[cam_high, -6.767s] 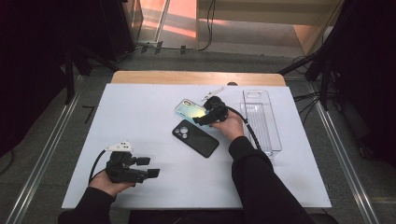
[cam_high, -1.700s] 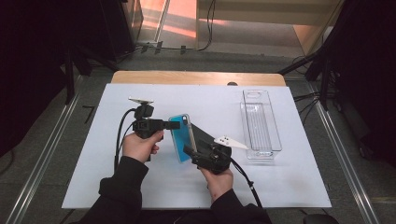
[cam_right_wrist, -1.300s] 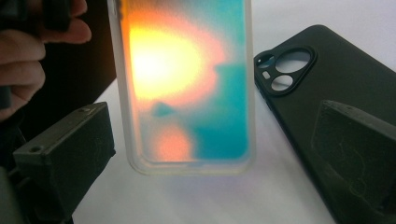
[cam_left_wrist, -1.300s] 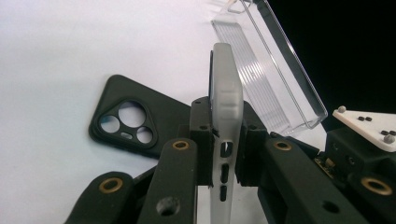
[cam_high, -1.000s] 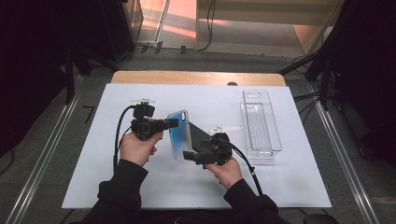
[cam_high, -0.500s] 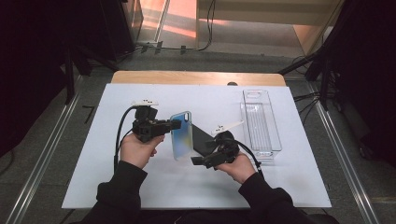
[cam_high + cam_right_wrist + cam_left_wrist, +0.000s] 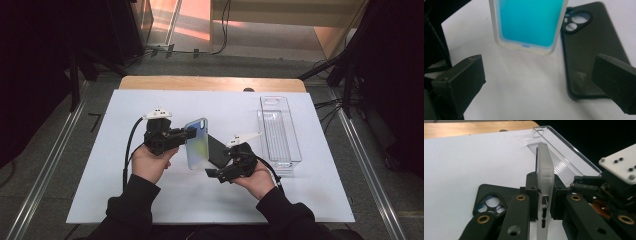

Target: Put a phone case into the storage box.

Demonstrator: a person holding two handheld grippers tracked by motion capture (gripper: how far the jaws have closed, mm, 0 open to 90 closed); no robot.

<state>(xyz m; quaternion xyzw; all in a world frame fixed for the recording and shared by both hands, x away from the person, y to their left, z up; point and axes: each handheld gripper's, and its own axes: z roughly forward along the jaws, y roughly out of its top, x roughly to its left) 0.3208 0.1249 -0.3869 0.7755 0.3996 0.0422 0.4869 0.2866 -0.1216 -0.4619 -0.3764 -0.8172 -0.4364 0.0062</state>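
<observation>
Pinching the phone (image 7: pixel 196 144) upright by its edge, our left gripper (image 7: pixel 186 134) risks slippage. Our right gripper (image 7: pixel 214 174) gapes wide, empty, near the black case (image 7: pixel 220 153).

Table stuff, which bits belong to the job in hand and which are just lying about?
In the job:
- phone in a clear case, clamped in the left claw
- right claw, open, beside the phone
- black case, flat beneath

Lying about:
- clear tray

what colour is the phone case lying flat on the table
Black phone case, clearest in the right gripper view.
</observation>
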